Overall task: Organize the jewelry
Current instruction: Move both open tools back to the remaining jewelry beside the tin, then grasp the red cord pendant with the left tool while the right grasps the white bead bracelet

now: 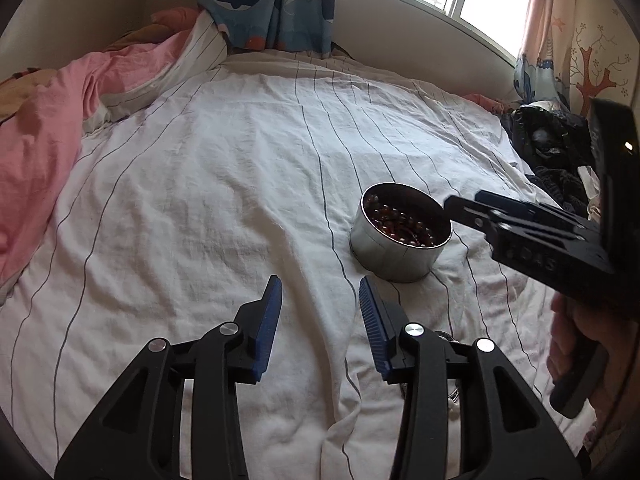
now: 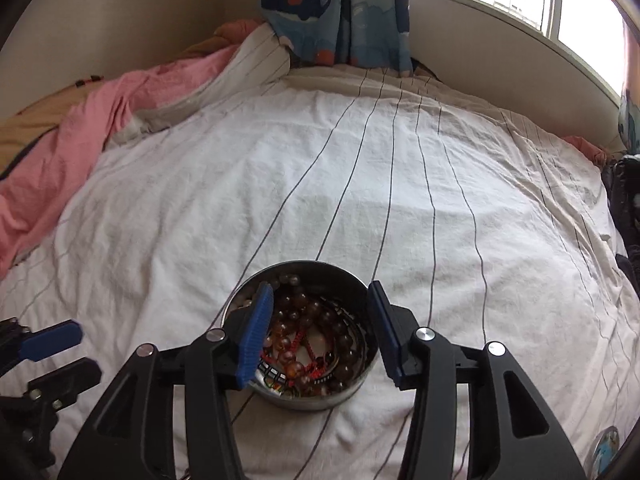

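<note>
Striped white sheet point(image 1: 224, 184) — pink quilt point(image 1: 44, 128), whale curtain point(image 1: 272, 0).

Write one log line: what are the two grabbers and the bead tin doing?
left gripper: open, empty | right gripper: open over tin, empty | bead bracelets: inside tin

Open room: the white striped sheet of the bed point(image 1: 224, 184) lies bare left of and beyond the round tin point(image 1: 396, 254).
Left edge: heaped pink quilt point(image 1: 44, 136).
Right edge: dark clothes pile point(image 1: 548, 144).
Over the tin: right hand-held gripper point(image 2: 318, 296), nothing between its jaws.
Far end: whale curtain point(image 2: 340, 12), wall below window.
</note>
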